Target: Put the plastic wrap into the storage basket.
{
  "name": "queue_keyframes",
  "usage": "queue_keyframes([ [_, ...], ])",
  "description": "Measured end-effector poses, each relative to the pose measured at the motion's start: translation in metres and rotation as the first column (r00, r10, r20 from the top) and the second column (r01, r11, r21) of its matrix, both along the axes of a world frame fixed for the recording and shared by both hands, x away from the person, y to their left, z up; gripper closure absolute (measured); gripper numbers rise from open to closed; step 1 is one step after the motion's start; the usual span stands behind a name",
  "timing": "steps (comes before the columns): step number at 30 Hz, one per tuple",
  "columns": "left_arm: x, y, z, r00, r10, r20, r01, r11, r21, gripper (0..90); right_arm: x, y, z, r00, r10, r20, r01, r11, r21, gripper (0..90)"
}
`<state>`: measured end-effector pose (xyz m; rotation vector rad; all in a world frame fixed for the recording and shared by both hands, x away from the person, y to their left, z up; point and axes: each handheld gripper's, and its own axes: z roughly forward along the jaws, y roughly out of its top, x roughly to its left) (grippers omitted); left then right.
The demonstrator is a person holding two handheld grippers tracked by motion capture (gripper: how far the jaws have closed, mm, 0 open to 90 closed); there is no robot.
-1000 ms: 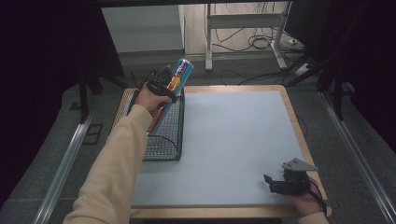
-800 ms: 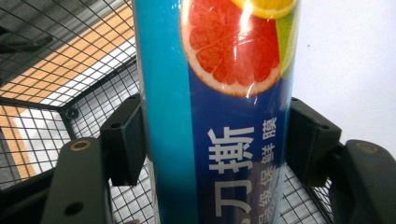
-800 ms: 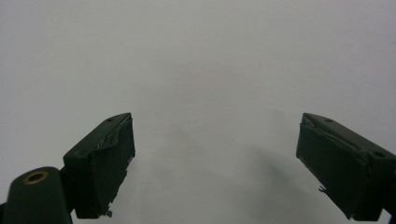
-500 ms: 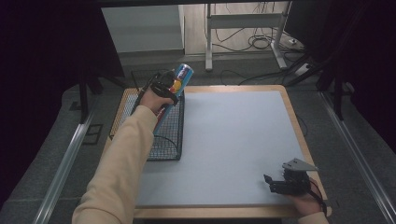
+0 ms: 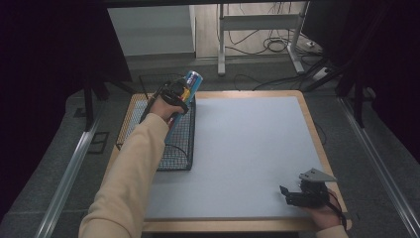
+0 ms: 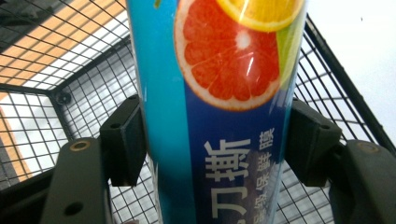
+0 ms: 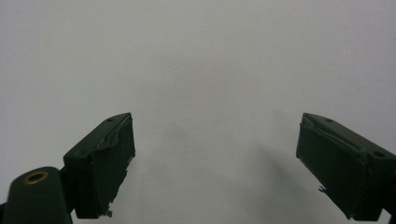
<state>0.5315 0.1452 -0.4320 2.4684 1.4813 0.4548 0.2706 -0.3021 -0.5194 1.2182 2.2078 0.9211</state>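
Left gripper point(image 6: 215, 149) clamps a glossy blue cylindrical tube point(image 6: 219, 93) (grapefruit-slice print, white Chinese characters) tilted over the far end of the black wire-mesh basket point(image 5: 178, 148) at table's left edge. Right gripper point(image 7: 215, 163) rests near the front right corner, jaws wide apart over matte pale table point(image 5: 247, 148).

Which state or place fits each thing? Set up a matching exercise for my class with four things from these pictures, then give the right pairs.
Things:
1. left gripper
2. right gripper
3. blue box
4. wire basket

States or places:
a. jaws apart over the bare white table top
b. stands along the table's left edge
c. clamped on a box
d. printed with citrus slices, held above the basket

Pairs: 1-c, 2-a, 3-d, 4-b
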Motion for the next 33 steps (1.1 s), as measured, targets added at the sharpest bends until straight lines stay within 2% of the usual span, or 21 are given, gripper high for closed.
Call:
queue_keyframes([
  [8,0.000,-0.004,0.001,0.9999,-0.005,0.014,0.005,0.9996,0.029,30.8,-0.001,0.000,0.000,1.0000,-0.001,-0.001,0.001,1.000,-0.002,11.7],
  [10,-0.001,-0.003,0.004,0.9993,0.009,0.037,-0.009,1.0000,-0.001,29.4,-0.001,0.000,0.000,1.0000,0.000,-0.002,0.000,1.000,-0.004,11.6],
  [13,-0.002,-0.002,0.011,0.9984,0.015,0.055,-0.014,0.9999,-0.007,24.5,-0.001,0.000,0.001,1.0000,-0.003,-0.001,0.003,1.000,-0.003,11.6],
  [17,-0.004,-0.004,0.012,0.9990,0.007,0.044,-0.007,1.0000,-0.004,16.1,-0.001,0.000,0.000,1.0000,-0.003,-0.002,0.003,1.000,-0.004,11.7],
  [19,-0.008,-0.004,0.014,0.9980,0.009,0.062,-0.007,0.9997,-0.022,13.9,-0.001,0.000,0.001,1.0000,-0.002,-0.001,0.002,1.000,-0.004,11.7],
  [23,-0.013,-0.005,0.019,0.9961,0.013,0.088,-0.011,0.9996,-0.028,12.1,-0.001,0.000,0.001,1.0000,-0.003,-0.001,0.003,1.000,-0.002,11.6],
  [24,-0.018,-0.005,0.024,0.9930,0.015,0.118,-0.010,0.9993,-0.036,12.1,-0.001,0.000,0.001,1.0000,-0.002,-0.001,0.002,1.000,-0.003,11.7],
  [26,-0.024,-0.006,0.029,0.9918,0.009,0.128,0.001,0.9971,-0.076,12.2,-0.001,0.001,0.000,1.0000,0.001,-0.003,-0.001,1.000,-0.004,11.6],
  [27,-0.024,-0.006,0.029,0.9918,0.009,0.128,0.001,0.9971,-0.076,12.4,-0.001,0.001,0.000,1.0000,0.001,-0.003,-0.001,1.000,-0.004,11.6],
  [28,-0.031,-0.006,0.034,0.9899,-0.005,0.141,0.020,0.9941,-0.107,12.7,-0.001,0.001,0.000,1.0000,0.001,-0.008,-0.001,1.000,-0.008,11.7],
  [29,-0.034,-0.006,0.036,0.9896,-0.014,0.143,0.031,0.9925,-0.118,12.9,0.000,0.001,0.000,1.0000,-0.001,-0.008,0.001,1.000,-0.008,11.6],
  [30,-0.034,-0.006,0.036,0.9896,-0.014,0.143,0.031,0.9925,-0.118,13.0,0.000,0.001,0.000,1.0000,-0.001,-0.008,0.001,1.000,-0.008,11.6],
  [31,-0.041,-0.007,0.040,0.9863,-0.038,0.161,0.058,0.9903,-0.126,14.1,-0.001,0.001,0.000,1.0000,-0.003,-0.008,0.003,1.000,-0.009,11.6],
  [33,-0.050,-0.009,0.044,0.9825,-0.055,0.178,0.080,0.9876,-0.135,14.7,-0.002,0.001,0.000,1.0000,-0.004,-0.007,0.004,1.000,-0.008,11.7],
])
